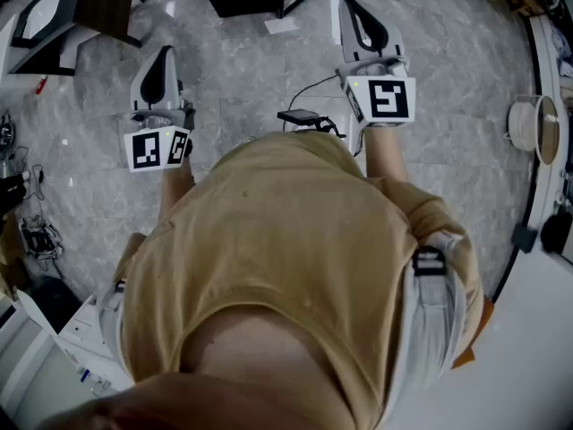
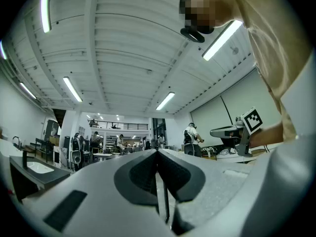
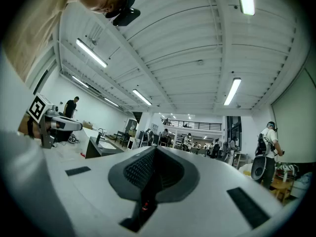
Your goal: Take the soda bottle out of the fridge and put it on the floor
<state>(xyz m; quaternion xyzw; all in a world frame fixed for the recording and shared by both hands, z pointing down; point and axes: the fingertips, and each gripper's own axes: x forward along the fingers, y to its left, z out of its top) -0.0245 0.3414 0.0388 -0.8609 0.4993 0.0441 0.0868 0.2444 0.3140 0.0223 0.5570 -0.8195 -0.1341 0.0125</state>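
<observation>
Grey stone floor [image 1: 242, 79] underfoot; left tongs [image 2: 158, 152] pressed together, empty; right tongs [image 3: 155, 149] likewise.

No words, numbers or brand names can be read anywhere. The only printed signs are black-and-white square markers, on the left cube [image 1: 157, 149] behind the left claw [image 1: 166, 52] and the right cube [image 1: 387, 99] behind the right claw [image 1: 349, 3].

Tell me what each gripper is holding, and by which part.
Nothing is held. The left gripper and the right gripper both have their jaws shut together, empty.
</observation>
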